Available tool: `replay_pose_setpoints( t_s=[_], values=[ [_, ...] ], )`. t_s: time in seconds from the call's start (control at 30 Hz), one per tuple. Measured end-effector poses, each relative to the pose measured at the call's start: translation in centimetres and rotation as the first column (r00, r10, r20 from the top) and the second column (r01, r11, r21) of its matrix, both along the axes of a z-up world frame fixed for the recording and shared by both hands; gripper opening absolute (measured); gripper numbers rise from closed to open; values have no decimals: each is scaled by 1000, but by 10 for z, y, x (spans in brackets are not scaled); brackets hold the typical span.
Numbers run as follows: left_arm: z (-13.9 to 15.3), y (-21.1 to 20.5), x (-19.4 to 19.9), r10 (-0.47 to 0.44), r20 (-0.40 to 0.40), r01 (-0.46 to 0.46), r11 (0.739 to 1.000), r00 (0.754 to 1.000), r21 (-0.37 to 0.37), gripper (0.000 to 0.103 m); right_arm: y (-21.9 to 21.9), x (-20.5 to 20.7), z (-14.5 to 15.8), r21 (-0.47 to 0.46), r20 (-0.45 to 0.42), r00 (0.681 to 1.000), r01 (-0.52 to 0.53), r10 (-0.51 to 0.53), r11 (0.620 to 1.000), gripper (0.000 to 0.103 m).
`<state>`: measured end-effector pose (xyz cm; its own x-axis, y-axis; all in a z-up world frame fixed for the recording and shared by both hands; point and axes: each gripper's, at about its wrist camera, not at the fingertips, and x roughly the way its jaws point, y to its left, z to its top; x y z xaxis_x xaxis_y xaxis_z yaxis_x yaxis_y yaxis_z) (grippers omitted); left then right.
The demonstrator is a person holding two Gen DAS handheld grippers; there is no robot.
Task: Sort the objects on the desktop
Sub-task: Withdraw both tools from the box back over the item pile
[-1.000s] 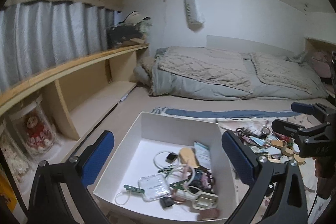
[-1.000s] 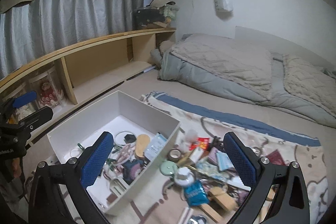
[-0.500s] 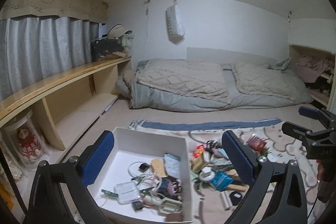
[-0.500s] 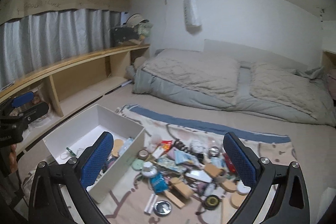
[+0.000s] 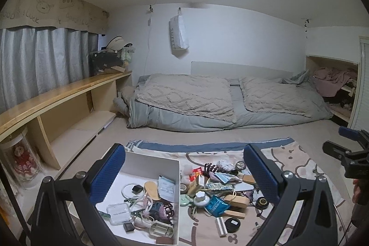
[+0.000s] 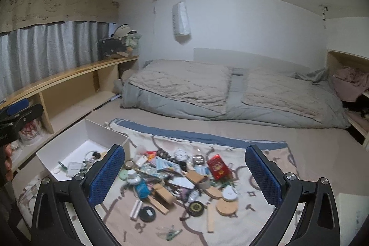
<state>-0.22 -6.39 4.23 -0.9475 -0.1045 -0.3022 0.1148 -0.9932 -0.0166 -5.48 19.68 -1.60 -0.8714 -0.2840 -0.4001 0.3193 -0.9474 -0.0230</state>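
Note:
A white box (image 5: pixel 150 159) (image 6: pixel 101 130) holding several small items stands on a patterned blanket (image 5: pixel 299 163) (image 6: pixel 230 146). A pile of small objects (image 5: pixel 216 188) (image 6: pixel 182 174) lies on the blanket to the box's right: a red packet (image 6: pixel 218 166), a blue packet (image 5: pixel 216 202), wooden blocks (image 6: pixel 161 196), round lids and cork discs (image 6: pixel 226 207). My left gripper (image 5: pixel 184 174) is open and empty, above the box's right wall. My right gripper (image 6: pixel 184 174) is open and empty, above the pile. Each gripper also shows at the edge of the other's view.
A bed with grey and beige quilts (image 5: pixel 219 98) lies behind the blanket. A long wooden shelf (image 5: pixel 57 93) runs along the left wall under grey curtains, with a doll jar (image 5: pixel 22 163) below. An open cupboard (image 5: pixel 332 84) is at the right.
Both grippers have pulled back and swung to the right, so the box now sits lower left and more of the pile and room shows. Both stay open and empty.

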Motion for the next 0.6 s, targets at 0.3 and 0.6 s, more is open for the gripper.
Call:
replay_pose_setpoints(
  t_s=[0.3, 0.6],
  values=[
    [-15, 31, 5, 3, 5, -3, 1000, 1000, -5, 103, 29, 20, -11, 21, -15, 998, 63, -62, 998, 103],
    [-31, 52, 15, -9, -33, 8, 1000, 999, -29, 103, 36, 31, -24, -5, -30, 996, 81, -82, 997, 103]
  ],
)
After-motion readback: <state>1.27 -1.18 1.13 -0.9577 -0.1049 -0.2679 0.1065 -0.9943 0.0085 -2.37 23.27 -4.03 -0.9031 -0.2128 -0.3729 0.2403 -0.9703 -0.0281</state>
